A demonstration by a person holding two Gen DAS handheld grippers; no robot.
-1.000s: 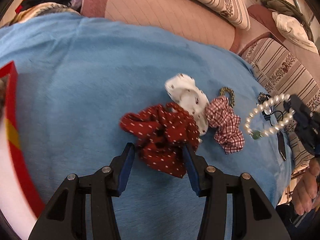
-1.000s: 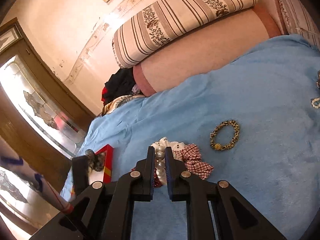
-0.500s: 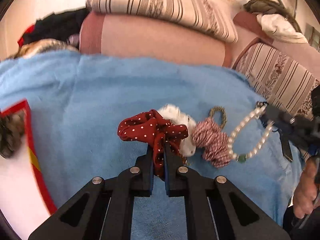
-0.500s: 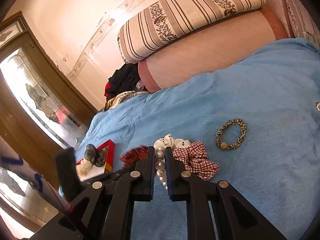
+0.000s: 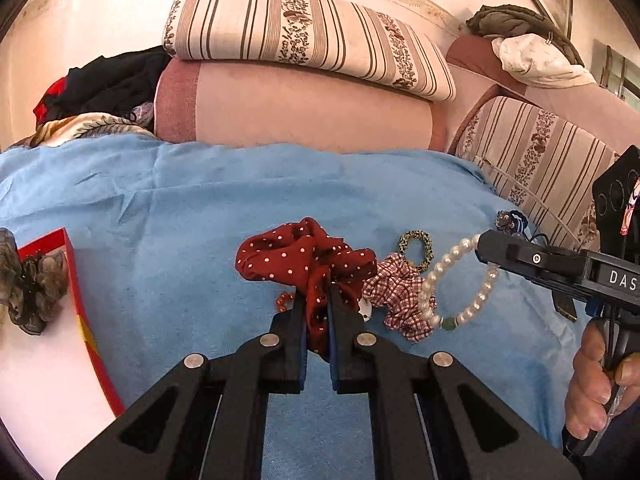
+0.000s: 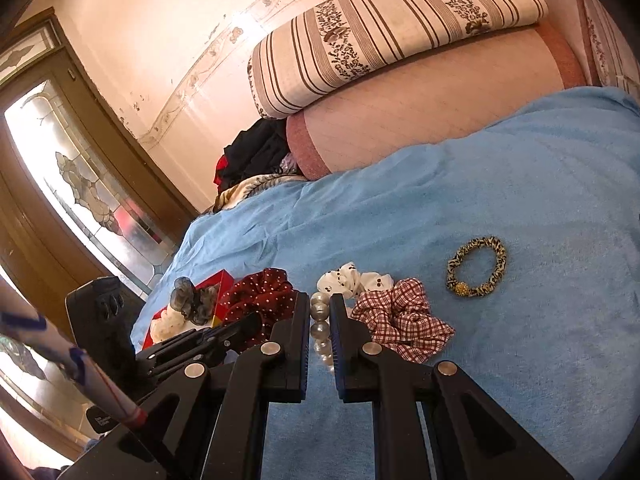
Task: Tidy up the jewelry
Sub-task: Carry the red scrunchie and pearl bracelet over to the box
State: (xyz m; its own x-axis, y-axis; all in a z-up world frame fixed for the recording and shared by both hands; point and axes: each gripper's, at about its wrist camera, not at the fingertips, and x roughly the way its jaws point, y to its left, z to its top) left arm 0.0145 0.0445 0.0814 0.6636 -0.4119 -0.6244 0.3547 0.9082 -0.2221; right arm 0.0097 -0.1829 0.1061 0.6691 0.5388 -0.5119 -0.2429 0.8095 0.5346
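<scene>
Red polka-dot scrunchie (image 5: 308,260) sits pinched in our left gripper (image 5: 318,312), lifted above the blue blanket (image 5: 180,216). Our right gripper (image 6: 320,320) clamps the pearl bracelet (image 6: 320,312). Beneath lie the plaid scrunchie (image 6: 400,320) and leopard hair tie (image 6: 478,266).

Left of checked scrunchie (image 6: 401,322): red box (image 5: 78,308) blocks; beyond it, bare blue blanket (image 6: 460,184), apparently passable.

home | striped cushions (image 5: 304,36); blue blanket (image 5: 200,208); stained-glass door (image 6: 80,184)

Warm, bright daylight; fisheye-warped edges
</scene>
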